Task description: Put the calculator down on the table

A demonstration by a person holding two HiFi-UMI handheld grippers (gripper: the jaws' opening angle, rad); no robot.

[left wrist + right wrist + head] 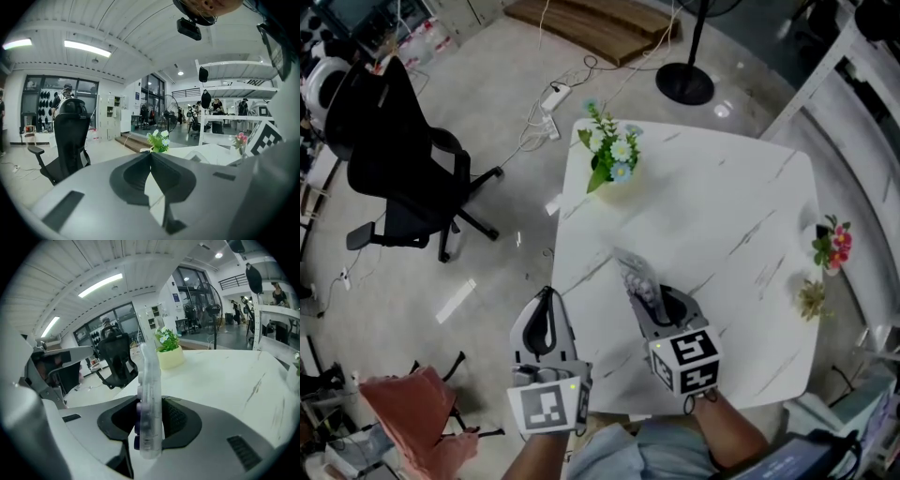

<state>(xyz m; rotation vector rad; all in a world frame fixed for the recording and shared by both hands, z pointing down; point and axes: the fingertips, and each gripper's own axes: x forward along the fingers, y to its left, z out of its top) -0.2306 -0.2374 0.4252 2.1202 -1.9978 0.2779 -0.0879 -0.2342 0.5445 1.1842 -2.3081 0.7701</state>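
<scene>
The calculator point(636, 277) is a slim, see-through case with purple keys. It stands on edge between the jaws of my right gripper point(647, 298), which is shut on it just above the near part of the white marble table point(703, 216). In the right gripper view the calculator point(149, 394) rises upright out of the right gripper point(150, 405), with the table point(234, 376) beyond it. My left gripper point(547, 298) hangs beside the table's left edge, over the floor, shut and holding nothing. In the left gripper view, the left gripper point(151, 154) has its tips touching.
A pot of green and white flowers point(609, 159) stands at the table's far left corner. A small pink flower vase point(831, 246) and a dried sprig point(812, 300) sit at the right edge. A black office chair point(394, 159), floor cables and a fan base point(686, 80) surround the table.
</scene>
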